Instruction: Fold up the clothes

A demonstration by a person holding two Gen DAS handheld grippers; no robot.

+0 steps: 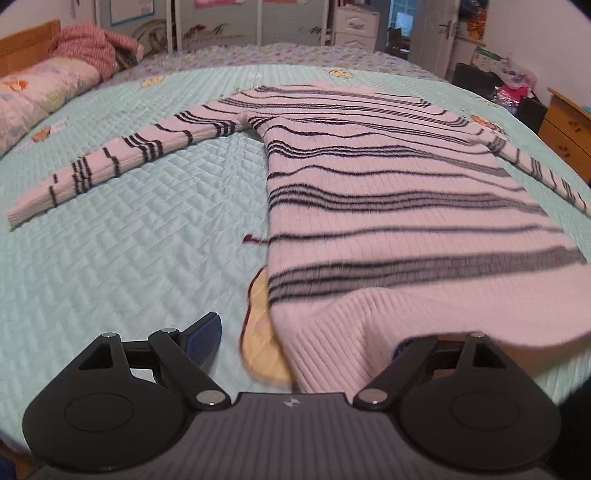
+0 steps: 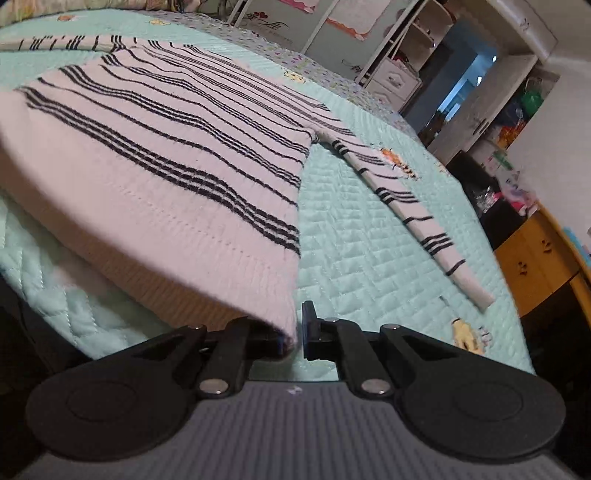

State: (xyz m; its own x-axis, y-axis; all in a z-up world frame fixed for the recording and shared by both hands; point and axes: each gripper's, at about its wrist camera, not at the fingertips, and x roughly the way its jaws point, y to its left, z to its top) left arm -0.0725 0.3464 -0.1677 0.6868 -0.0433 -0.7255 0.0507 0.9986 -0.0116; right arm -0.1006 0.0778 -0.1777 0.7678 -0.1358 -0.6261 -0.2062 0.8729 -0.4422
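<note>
A pale pink sweater with dark stripes [image 1: 369,184] lies flat on the mint quilted bedspread [image 1: 129,240], sleeves spread out to both sides. In the left wrist view its near hem rises over my left gripper [image 1: 303,343], which stands wide open. The left fingertip [image 1: 203,339] rests on the quilt beside the cloth, and the right one is hidden under the hem. In the right wrist view my right gripper [image 2: 295,332] is shut on the sweater's [image 2: 147,147] lower right hem corner, lifting it slightly off the bedspread [image 2: 369,240]. The right sleeve [image 2: 413,206] lies straight.
A pink blanket and pillows [image 1: 74,62] are piled at the bed's far left. A wooden drawer unit [image 2: 535,258] and dark bags [image 1: 476,79] stand by the bed's right side. Wardrobes [image 1: 221,22] line the far wall.
</note>
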